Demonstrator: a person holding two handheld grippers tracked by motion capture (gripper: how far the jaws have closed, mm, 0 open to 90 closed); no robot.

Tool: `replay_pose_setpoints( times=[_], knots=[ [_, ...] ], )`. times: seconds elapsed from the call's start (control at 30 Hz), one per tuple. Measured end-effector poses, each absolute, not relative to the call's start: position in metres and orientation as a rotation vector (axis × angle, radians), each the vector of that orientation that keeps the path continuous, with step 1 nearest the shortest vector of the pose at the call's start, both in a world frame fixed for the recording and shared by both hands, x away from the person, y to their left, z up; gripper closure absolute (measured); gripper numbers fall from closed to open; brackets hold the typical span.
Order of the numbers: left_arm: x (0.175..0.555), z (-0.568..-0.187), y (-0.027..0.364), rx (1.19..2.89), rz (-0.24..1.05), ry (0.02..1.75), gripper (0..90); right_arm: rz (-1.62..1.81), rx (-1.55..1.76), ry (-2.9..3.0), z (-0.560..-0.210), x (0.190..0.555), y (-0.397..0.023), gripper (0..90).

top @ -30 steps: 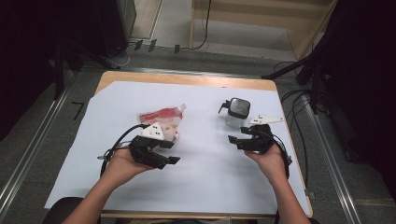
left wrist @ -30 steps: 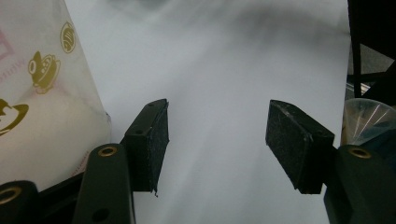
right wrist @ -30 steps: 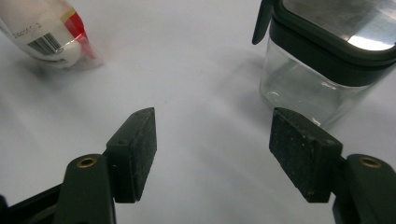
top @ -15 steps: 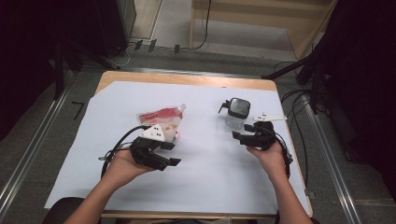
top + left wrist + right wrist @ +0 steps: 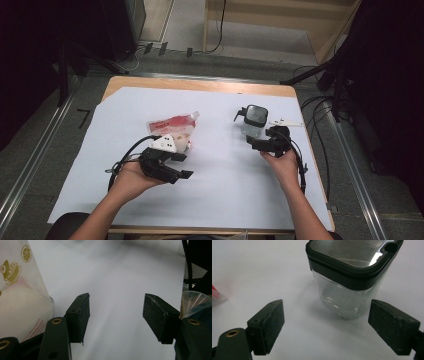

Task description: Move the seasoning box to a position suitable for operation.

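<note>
Glass jar (image 5: 348,282), right gripper (image 5: 334,326) opened, nearer

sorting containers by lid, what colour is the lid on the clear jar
Black rim with a shiny, reflective top panel on the jar's lid, above a clear body; the right gripper view shows it best.

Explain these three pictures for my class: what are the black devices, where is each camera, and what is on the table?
A person holds hand-operated tongs, one per hand. The high view looks down on the white-covered table. The other two cameras ride on the tongs, looking along their black jaws. The left tongs stand open and empty beside a red and white refill pouch. The right tongs have just been opening and face a clear glass jar with a black lid, not touching it. Nothing is held.
</note>
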State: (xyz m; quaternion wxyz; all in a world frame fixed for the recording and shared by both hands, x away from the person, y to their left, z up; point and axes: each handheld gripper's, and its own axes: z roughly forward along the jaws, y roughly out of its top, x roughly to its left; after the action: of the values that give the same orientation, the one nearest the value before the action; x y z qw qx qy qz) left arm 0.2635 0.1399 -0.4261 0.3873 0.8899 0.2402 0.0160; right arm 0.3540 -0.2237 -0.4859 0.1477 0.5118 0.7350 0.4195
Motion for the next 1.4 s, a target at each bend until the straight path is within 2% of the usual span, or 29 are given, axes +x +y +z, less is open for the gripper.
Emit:
replay_pose_setpoints(
  times=[0.5, 0.63, 1.4],
  knots=[
    [0.263, -0.426, 0.141, 2.26, 0.049, 0.611, 39.8, 1.156, 1.531, 1.948, -0.494, 0.382, -0.211, 12.6],
    [0.263, -0.425, 0.142, 2.259, 0.051, 0.62, 39.9, 1.161, 1.538, 1.902, -0.495, 0.385, -0.205, 5.1],
    [0.265, -0.425, 0.145, 2.235, 0.044, 0.628, 40.4, 1.052, 1.588, 1.549, -0.516, 0.401, -0.171, 6.9]
  ],
)
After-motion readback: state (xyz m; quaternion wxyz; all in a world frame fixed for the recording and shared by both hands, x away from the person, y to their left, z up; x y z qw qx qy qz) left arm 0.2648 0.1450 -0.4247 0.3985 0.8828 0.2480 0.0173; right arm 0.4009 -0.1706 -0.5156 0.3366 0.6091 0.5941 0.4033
